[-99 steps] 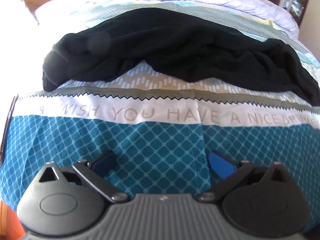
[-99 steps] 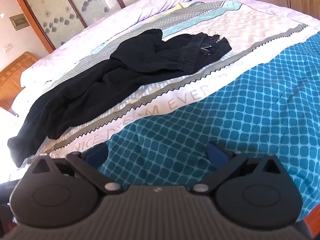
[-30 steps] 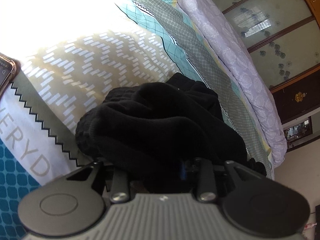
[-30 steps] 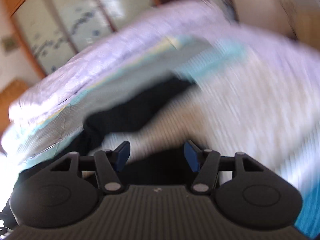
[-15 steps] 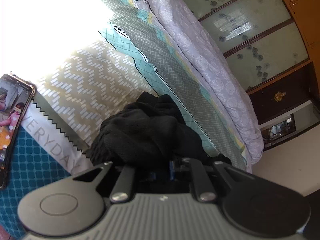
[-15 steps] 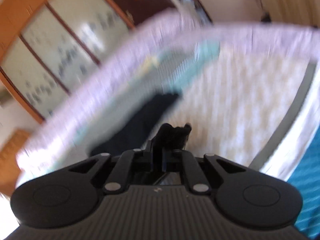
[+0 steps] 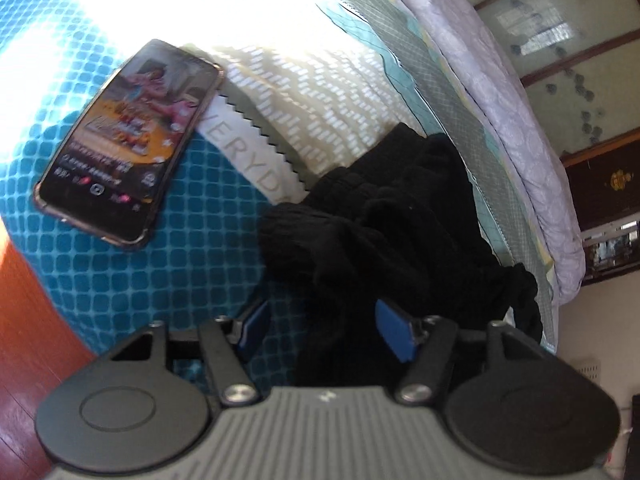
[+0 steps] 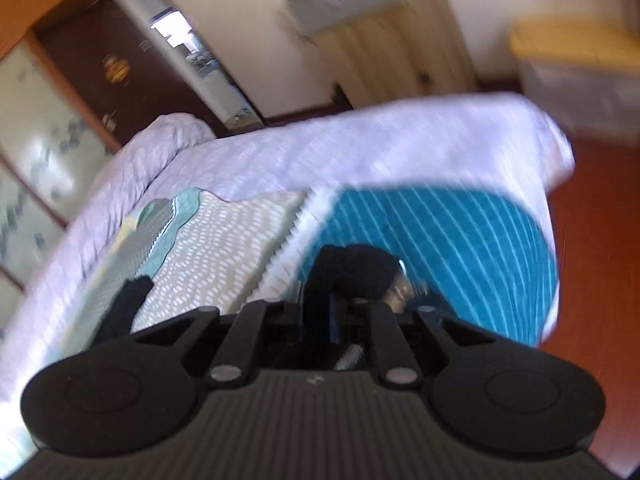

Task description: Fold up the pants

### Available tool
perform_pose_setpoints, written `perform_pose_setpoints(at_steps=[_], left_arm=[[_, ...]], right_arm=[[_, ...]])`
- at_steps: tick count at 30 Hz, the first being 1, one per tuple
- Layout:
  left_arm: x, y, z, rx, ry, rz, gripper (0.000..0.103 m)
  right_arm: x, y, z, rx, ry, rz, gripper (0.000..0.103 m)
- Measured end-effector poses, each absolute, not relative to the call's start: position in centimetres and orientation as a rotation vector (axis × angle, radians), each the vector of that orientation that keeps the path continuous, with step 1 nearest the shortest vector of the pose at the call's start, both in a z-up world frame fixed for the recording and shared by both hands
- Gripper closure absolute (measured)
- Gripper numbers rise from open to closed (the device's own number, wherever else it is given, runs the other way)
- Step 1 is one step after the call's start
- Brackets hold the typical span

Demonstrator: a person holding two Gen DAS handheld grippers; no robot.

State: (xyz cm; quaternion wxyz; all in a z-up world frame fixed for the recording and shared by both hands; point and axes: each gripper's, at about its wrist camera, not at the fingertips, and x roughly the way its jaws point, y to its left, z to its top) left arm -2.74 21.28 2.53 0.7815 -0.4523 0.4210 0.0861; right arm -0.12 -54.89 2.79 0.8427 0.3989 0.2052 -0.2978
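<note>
The black pants (image 7: 392,224) lie bunched on the patterned bedspread (image 7: 224,264) in the left wrist view. My left gripper (image 7: 326,330) is open, its blue pads apart, with black cloth lying between and past them. In the right wrist view my right gripper (image 8: 320,312) is shut on a bunch of the black pants (image 8: 352,268), held above the blue part of the bedspread (image 8: 460,240). Another strip of the pants (image 8: 128,300) shows at the left. The view is motion-blurred.
A phone (image 7: 128,144) with its screen lit lies on the blue part of the bed near the left edge. Wood floor (image 7: 24,320) shows beyond the bed's edge. A wardrobe (image 8: 48,128) stands behind the bed. A yellow-lidded box (image 8: 576,64) stands on the floor.
My left gripper has opened and let go of the pants leg end, which now lies nearer the bed's front edge. My right gripper stays shut on the cloth and has swung toward the blue area.
</note>
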Motion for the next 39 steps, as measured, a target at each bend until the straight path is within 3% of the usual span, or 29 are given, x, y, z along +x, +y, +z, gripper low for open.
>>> perform_pose_setpoints(at_steps=[1, 3, 7, 15, 16, 17, 19, 20, 26, 27, 28, 34, 39], left_arm=[[-3.2, 21.7, 2.4, -0.987, 0.900, 0.196, 0.040], [-3.6, 22.1, 2.3, -0.984, 0.889, 0.210, 0.038], [-2.2, 21.0, 1.7, -0.953, 0.917, 0.151, 0.025], [2.2, 19.8, -0.1, -0.988, 0.917, 0.139, 0.021], [2.2, 20.0, 0.0, -0.997, 0.915, 0.152, 0.027], [2.2, 20.2, 0.3, -0.997, 0.904, 0.162, 0.055], [1.6, 20.8, 1.1, -0.968, 0.877, 0.172, 0.081], [1.1, 21.1, 1.7, -0.963, 0.857, 0.170, 0.087], [-1.8, 22.8, 5.2, -0.958, 0.771, 0.153, 0.092], [-1.9, 22.7, 5.5, -0.944, 0.774, 0.157, 0.092], [-1.9, 22.7, 5.8, -0.925, 0.778, 0.161, 0.092], [0.0, 23.1, 8.0, -0.912, 0.768, 0.155, 0.093], [4.0, 22.6, 13.5, -0.859, 0.702, 0.083, 0.094]], right_arm=[[-0.5, -54.6, 2.8, 0.820, 0.432, -0.650, 0.060], [-1.1, -53.6, 3.2, 0.755, 0.440, -0.662, 0.054], [-2.3, -53.6, 2.8, 0.726, 0.434, -0.664, 0.054], [-5.5, -53.3, 3.0, 0.762, 0.416, -0.667, 0.054], [-5.9, -53.1, 3.2, 0.762, 0.417, -0.662, 0.054], [-6.4, -52.7, 3.3, 0.763, 0.417, -0.659, 0.054], [-6.4, -52.3, 3.0, 0.763, 0.439, -0.649, 0.054], [-6.1, -52.5, 2.6, 0.767, 0.457, -0.641, 0.054], [-4.4, -51.8, 0.1, 0.739, 0.509, -0.656, 0.054], [-4.0, -51.5, 0.3, 0.710, 0.515, -0.647, 0.066], [-3.6, -51.2, 0.6, 0.694, 0.526, -0.619, 0.091], [-1.5, -51.4, 7.3, 0.636, 0.357, -0.552, 0.092], [2.5, -54.0, 13.9, 0.694, 0.268, -0.466, 0.092]])
